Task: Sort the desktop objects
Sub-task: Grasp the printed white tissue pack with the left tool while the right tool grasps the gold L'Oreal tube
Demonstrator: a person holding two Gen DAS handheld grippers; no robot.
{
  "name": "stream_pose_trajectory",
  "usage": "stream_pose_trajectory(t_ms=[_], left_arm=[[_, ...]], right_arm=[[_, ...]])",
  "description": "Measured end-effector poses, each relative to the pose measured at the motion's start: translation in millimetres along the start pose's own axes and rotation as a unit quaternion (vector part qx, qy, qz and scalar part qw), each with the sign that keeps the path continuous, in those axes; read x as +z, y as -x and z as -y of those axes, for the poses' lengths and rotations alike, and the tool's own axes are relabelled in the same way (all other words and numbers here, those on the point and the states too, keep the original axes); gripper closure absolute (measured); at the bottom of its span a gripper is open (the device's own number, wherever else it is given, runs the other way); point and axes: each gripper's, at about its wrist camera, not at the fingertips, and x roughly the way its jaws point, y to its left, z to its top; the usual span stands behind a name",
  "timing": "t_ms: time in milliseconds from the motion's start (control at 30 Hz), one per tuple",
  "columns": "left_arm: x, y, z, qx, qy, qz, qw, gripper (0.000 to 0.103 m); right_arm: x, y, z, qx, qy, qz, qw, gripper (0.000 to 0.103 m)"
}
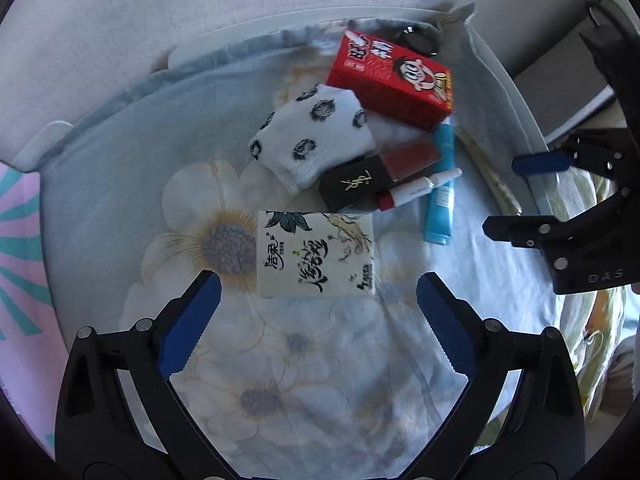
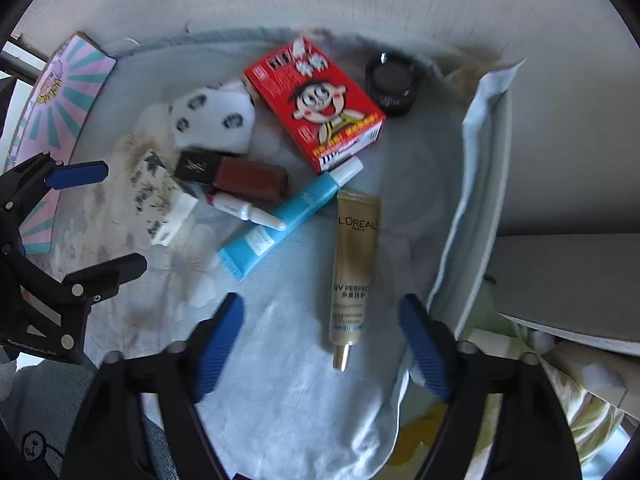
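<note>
Floral cloth [image 1: 120,184] covers the bench. Left gripper [image 1: 318,326] has wide, empty fingers just short of the tissue pack [image 1: 316,254]: light, squishy, grab its long sides. Right gripper [image 2: 322,346], half-spread, straddles the gold L'Oreal tube's [image 2: 354,264] slippery cap end.

Red carton [image 1: 394,80] with cartoon face lies flat at the far side of the pile. Spotted white sock [image 1: 316,136] sits crumpled just left of it, touching. Black-capped lip gloss [image 1: 376,176] lies on its side below the sock, a small white lipstick [image 1: 420,188] against it. Blue tube [image 1: 440,196] lies flat, cap toward the carton. White tissue pack [image 1: 316,254] with ink lettering lies nearest. Gold tube [image 2: 354,264] lies flat, nozzle near. Black jar [image 2: 394,82] stands right of the carton.
</note>
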Motion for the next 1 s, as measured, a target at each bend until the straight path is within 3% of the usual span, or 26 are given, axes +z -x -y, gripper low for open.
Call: stream_pose_trajectory(t_ms=[167, 333, 633, 1000], left_arm=[[-1, -10, -3, -0.014, 0.009, 0.0, 0.9999, 0.024], [-1, -13, -2, -0.006, 0.008, 0.005, 0.9999, 0.04], [-12, -9, -1, 0.004, 0.005, 0.021, 0.9998, 0.044], [-25, 10, -11, -0.009, 0.021, 0.018, 0.9996, 0.044]], right_arm=[[0, -12, 1, 0.001, 0.014, -0.007, 1.0, 0.049], [0, -11, -1, -0.004, 0.027, -0.01, 1.0, 0.056], [-6, -5, 9, -0.023, 0.005, -0.003, 1.0, 0.082], [-15, 12, 11, -0.013, -0.019, 0.014, 1.0, 0.083]])
